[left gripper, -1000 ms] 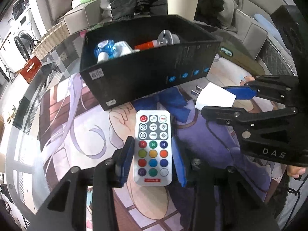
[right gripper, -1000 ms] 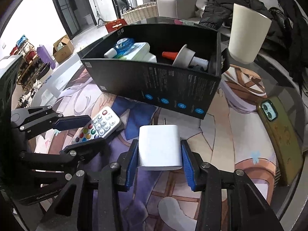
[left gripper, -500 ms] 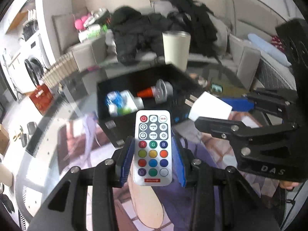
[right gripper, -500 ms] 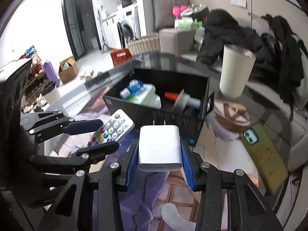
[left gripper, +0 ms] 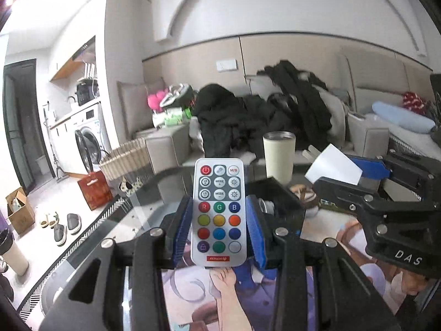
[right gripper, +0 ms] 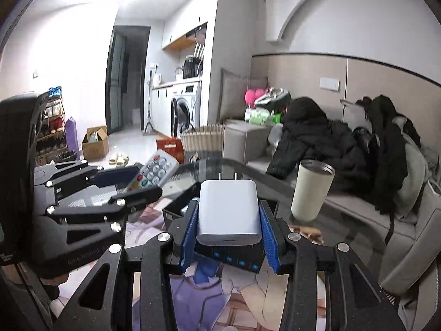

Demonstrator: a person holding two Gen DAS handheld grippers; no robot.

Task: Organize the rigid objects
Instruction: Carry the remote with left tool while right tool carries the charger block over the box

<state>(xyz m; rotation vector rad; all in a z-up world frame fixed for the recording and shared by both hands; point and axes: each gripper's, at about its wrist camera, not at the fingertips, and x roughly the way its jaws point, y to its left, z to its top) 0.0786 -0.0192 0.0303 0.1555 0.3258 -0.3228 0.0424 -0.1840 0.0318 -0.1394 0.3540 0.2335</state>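
Now both grippers hang above the tabletop (right gripper: pixel 358 220): left gripper (left gripper: pixel 219 230) fingers pinch the remote (left gripper: pixel 219 215), right gripper (right gripper: pixel 228 231) fingers pinch the charger (right gripper: pixel 228 211) (prongs forward), box (left gripper: pixel 278 201) below.

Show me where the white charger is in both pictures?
Left wrist: the charger is at the right, pinched in the right gripper.
Right wrist: the charger is low in the middle, clamped between the blue pads.
Shared landmark: the cream cup stands on the table, left of the charger in the left view and right of it in the right view.
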